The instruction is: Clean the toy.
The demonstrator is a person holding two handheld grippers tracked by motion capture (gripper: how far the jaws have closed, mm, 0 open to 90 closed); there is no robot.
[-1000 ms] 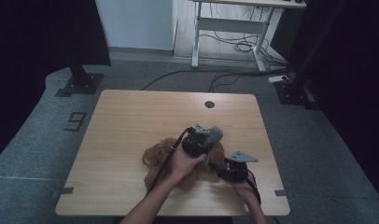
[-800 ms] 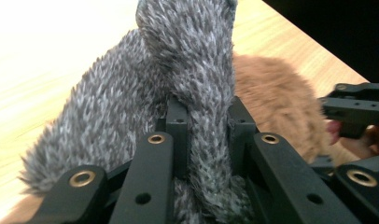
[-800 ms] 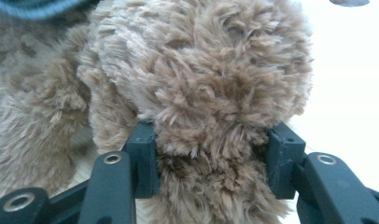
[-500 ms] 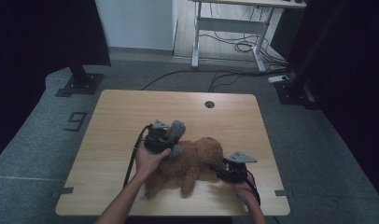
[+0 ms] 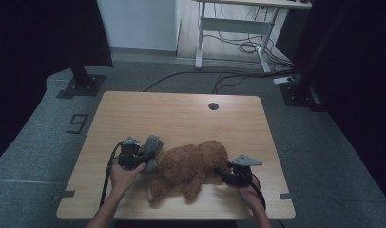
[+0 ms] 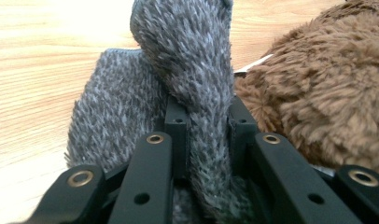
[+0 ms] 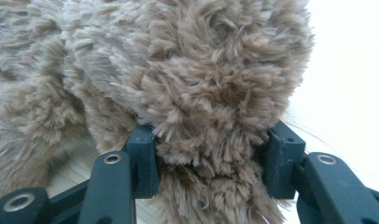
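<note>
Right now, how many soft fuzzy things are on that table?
2: a brown plush toy lying near the table's front edge, and a grey fuzzy piece touching its left side. Anything beneath the toy would be hidden.

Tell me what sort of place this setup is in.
Probably a lab or office room set up for recording: a bare wooden table on grey carpet, a desk frame with loose cables behind, black stand bases around it.

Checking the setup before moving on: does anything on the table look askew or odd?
Nothing damaged or spilled. The brown plush toy lies flopped on its side, one end pinched by the right claw, while the left claw grips a grey fuzzy cloth beside it.
</note>
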